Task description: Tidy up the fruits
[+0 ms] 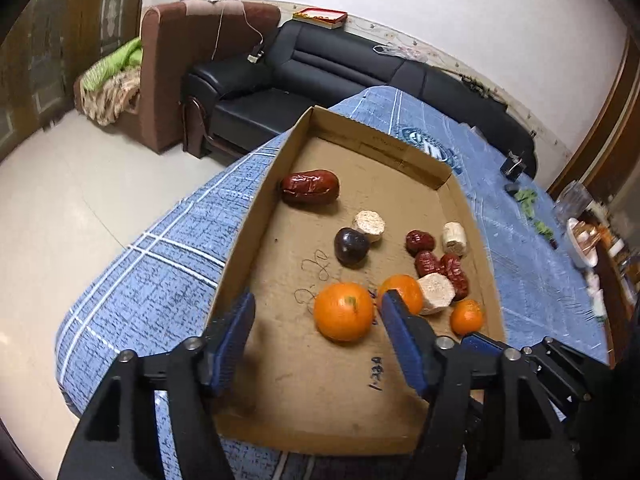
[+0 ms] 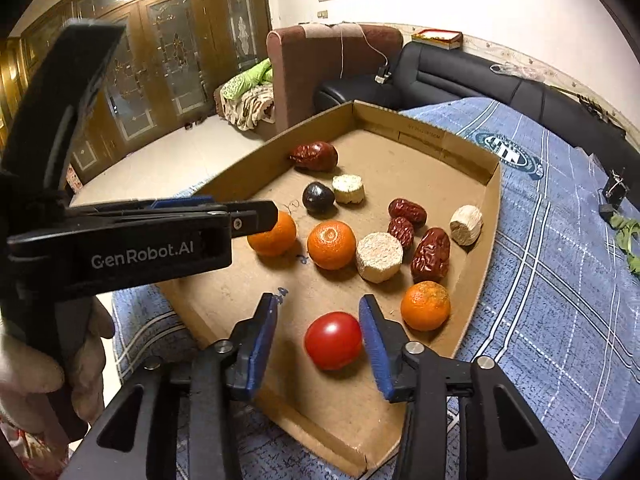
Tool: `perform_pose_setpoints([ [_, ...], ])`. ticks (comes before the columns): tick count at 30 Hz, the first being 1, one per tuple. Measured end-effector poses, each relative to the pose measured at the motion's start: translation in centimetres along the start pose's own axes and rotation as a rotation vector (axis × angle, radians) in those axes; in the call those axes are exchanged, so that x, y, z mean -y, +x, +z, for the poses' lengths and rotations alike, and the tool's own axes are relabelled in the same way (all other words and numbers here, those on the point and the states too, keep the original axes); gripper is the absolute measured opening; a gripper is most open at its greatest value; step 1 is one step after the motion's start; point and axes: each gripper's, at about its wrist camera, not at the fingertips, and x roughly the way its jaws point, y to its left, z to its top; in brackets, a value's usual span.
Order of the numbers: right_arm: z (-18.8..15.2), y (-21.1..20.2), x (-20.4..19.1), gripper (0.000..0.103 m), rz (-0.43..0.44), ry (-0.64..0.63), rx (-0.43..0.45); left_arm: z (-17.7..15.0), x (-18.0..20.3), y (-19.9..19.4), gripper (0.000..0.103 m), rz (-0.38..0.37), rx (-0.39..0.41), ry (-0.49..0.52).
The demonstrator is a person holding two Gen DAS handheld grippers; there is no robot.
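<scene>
— Cardboard tray [image 1: 256,216] on the blue checked cloth [image 1: 160,280]: where do your tongs stand?

— Your left gripper [image 1: 318,312] is spread wide at the lower centre of its view, a big orange [image 1: 343,311] between the blue pads, touching neither. Your right gripper [image 2: 318,322] gapes wide too, low in its frame, with a red tomato [image 2: 333,340] between the pads.

— And the rest?

— Mid-tray, you see two more oranges [image 2: 331,245], red dates [image 2: 431,255], pale cut chunks [image 2: 379,257] and a dark plum [image 2: 318,197].
</scene>
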Motion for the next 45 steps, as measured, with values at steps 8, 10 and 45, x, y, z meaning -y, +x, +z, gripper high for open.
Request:
perform_pose_setpoints([
  [8,-0.4,-4.2,1.7,0.056,-0.001,0.076,0.093,0.4,-1.0,-2.4,0.076,-0.077,0.023,-0.107],
  [10,-0.7,-5.4,2.6,0.058,-0.006,0.120,0.119,0.4,-0.9,-2.9,0.076,-0.071,0.036,-0.115],
  [45,-5.7,-9.9,6.4,0.065,-0.078,0.280,0.175,-3.7,11.1,-8.3,0.103,0.417,0.323,0.173],
])
